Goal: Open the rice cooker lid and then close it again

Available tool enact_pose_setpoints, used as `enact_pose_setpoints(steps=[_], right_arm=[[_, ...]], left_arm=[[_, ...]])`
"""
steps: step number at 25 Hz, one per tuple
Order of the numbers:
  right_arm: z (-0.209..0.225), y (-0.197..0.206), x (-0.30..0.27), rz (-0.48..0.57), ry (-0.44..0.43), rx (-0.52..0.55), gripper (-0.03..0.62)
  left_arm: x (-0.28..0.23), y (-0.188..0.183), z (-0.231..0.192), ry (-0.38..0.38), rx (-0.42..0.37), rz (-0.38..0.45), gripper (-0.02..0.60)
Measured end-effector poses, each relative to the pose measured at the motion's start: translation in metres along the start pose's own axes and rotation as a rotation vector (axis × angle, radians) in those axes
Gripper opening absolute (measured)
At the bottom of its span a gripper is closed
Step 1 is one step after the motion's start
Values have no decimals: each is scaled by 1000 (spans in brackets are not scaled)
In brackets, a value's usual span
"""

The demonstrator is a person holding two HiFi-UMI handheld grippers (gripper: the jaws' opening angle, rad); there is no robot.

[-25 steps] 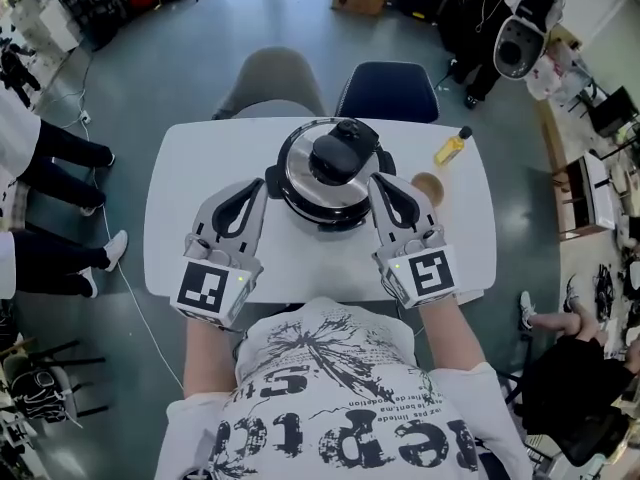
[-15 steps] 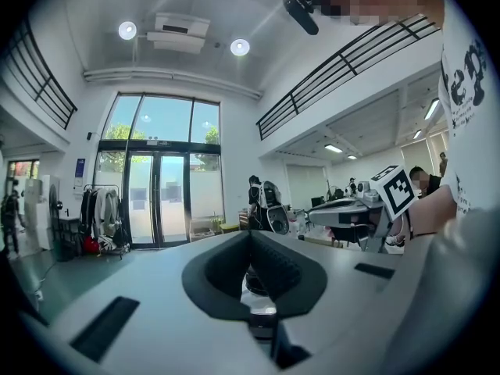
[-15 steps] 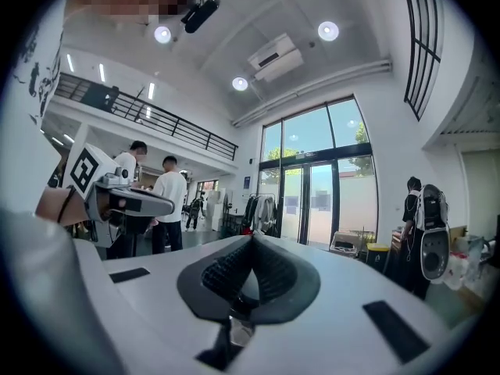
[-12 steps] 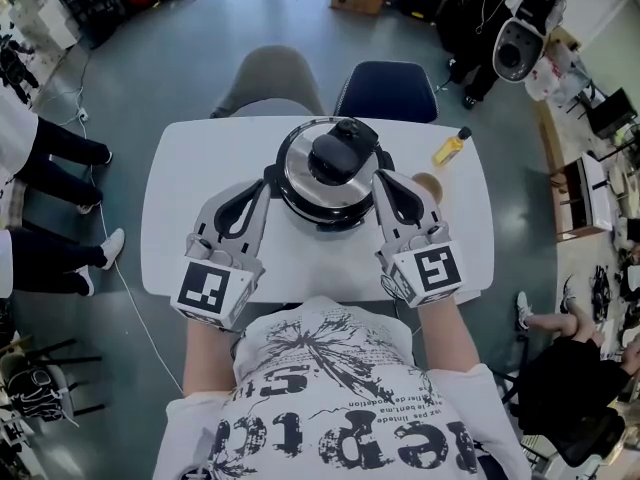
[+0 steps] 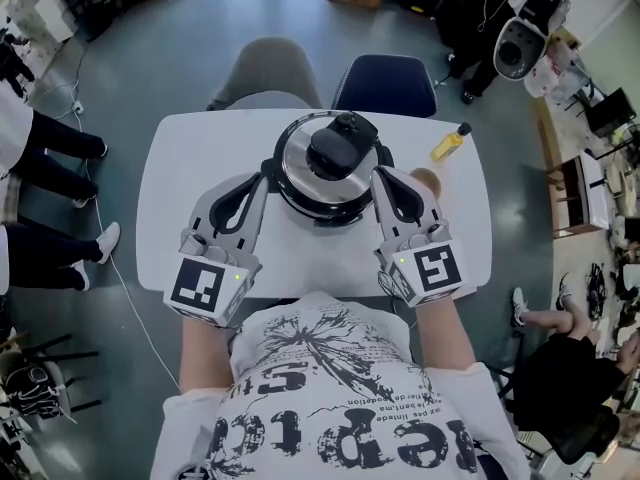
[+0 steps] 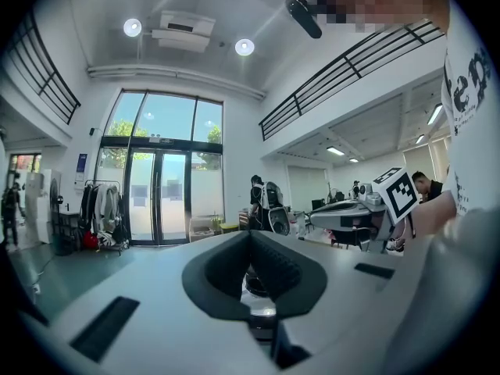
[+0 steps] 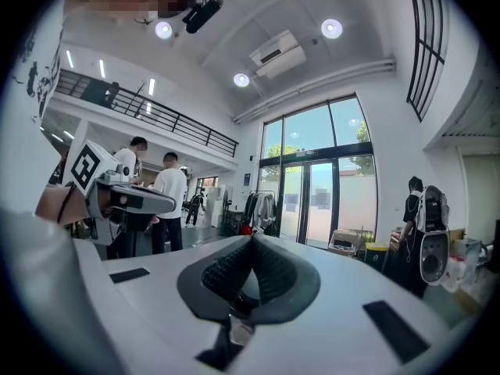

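The rice cooker (image 5: 325, 173) stands at the middle of the white table (image 5: 185, 168). Its steel lid is down, with a black knob (image 5: 335, 148) on top. My left gripper (image 5: 262, 179) lies level just left of the cooker's body, its jaws shut with nothing between them (image 6: 250, 234). My right gripper (image 5: 381, 175) sits just right of the cooker, jaws likewise shut and empty (image 7: 251, 241). Both tips are beside the cooker's wall; whether they touch it I cannot tell. Neither gripper view shows the cooker clearly.
A yellow bottle (image 5: 450, 146) and a small brown cup (image 5: 428, 182) stand right of the cooker, close to my right gripper. A grey chair (image 5: 268, 73) and a dark blue chair (image 5: 385, 86) stand behind the table. A person's legs (image 5: 50, 243) are at far left.
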State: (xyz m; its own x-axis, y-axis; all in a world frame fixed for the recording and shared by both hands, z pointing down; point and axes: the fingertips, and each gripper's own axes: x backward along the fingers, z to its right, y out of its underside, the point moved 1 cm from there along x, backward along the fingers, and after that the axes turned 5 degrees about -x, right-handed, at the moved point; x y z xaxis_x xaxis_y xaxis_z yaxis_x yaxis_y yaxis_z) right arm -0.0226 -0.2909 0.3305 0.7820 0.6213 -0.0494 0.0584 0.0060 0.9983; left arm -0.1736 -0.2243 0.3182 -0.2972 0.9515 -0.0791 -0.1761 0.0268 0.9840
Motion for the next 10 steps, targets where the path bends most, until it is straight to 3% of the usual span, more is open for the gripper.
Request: enact_pose_setpoints(steps=[10], right_arm=[[5, 0, -7, -6, 19, 0, 12]], left_arm=[[-11, 0, -1, 10, 6, -19, 12]])
